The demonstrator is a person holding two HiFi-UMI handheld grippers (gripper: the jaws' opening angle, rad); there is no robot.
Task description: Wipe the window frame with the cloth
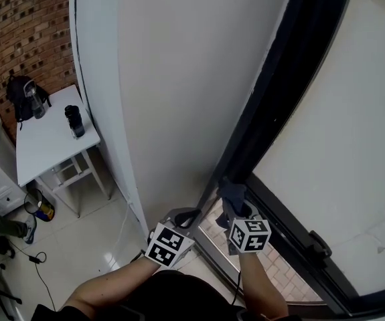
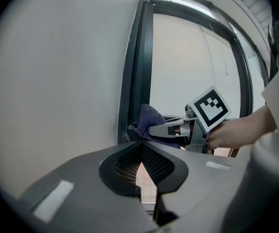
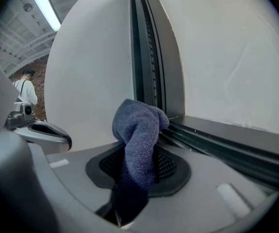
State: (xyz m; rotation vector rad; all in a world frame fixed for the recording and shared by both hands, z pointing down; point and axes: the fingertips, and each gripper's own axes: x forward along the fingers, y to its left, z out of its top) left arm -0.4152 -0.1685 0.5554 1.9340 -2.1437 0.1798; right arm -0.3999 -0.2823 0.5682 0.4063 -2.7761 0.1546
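Observation:
A blue-grey cloth (image 3: 138, 140) is pinched in my right gripper (image 3: 138, 171), which is shut on it. The cloth's free end touches the dark window frame (image 3: 151, 72) at the corner where the upright meets the bottom rail. In the head view the cloth (image 1: 231, 194) sits low on the dark frame (image 1: 272, 105), ahead of my right gripper (image 1: 236, 209). My left gripper (image 1: 189, 217) hangs just left of it, near the white wall, shut with nothing in it. The left gripper view shows its closed jaws, with the cloth (image 2: 148, 118) and the right gripper (image 2: 178, 129) beyond.
A white wall panel (image 1: 179, 79) stands left of the frame. Further left is a white side table (image 1: 48, 136) with a dark bottle (image 1: 74, 121) and a bag (image 1: 19, 95) by a brick wall. A person stands far off in the right gripper view (image 3: 25, 89).

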